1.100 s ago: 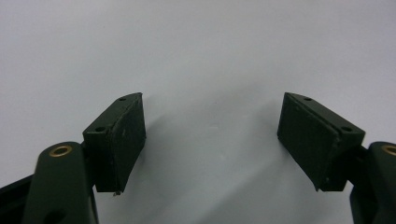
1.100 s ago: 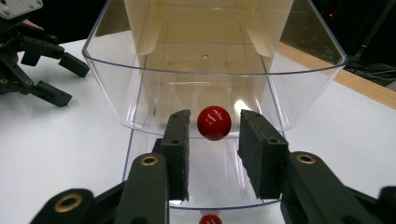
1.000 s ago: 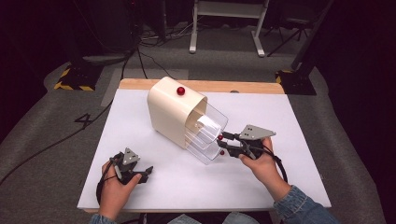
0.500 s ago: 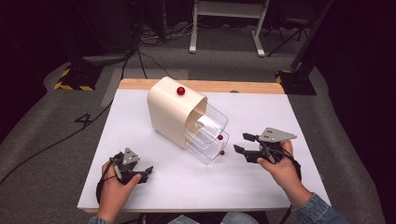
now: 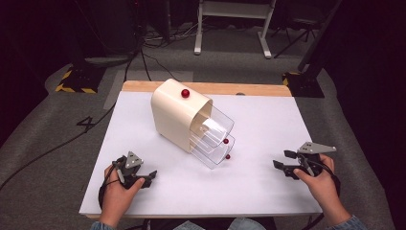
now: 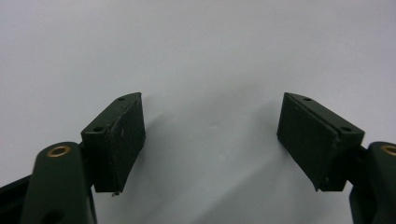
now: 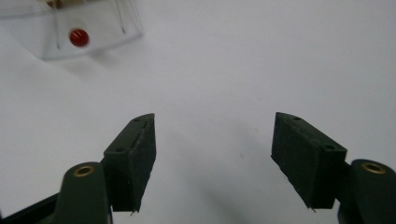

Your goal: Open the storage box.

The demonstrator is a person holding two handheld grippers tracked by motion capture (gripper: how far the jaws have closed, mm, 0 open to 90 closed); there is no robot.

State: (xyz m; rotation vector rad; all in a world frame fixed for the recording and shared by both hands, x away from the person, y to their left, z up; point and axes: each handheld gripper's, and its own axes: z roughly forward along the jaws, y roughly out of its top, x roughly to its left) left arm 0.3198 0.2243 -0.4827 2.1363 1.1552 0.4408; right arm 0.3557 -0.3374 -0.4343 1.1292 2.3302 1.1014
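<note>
1. Little drawer box (image 5: 184,120) sits mid table (image 5: 268,120), clear drawers pulled out toward the person, bottom drawer's red knob (image 5: 228,156) out front.
2. Right gripper (image 5: 282,160) is nearer; knob lies off to its left. Jaws wide, nothing inside.
3. Left gripper (image 5: 151,175): spread apart, nothing in it.
4. Vs. before: right gripper was at the knob, then pulled away; jaws have just been opening.

White table top (image 5: 268,124); grey carpet (image 5: 57,139); black cables (image 5: 153,57); white stand (image 5: 230,28) behind.
</note>
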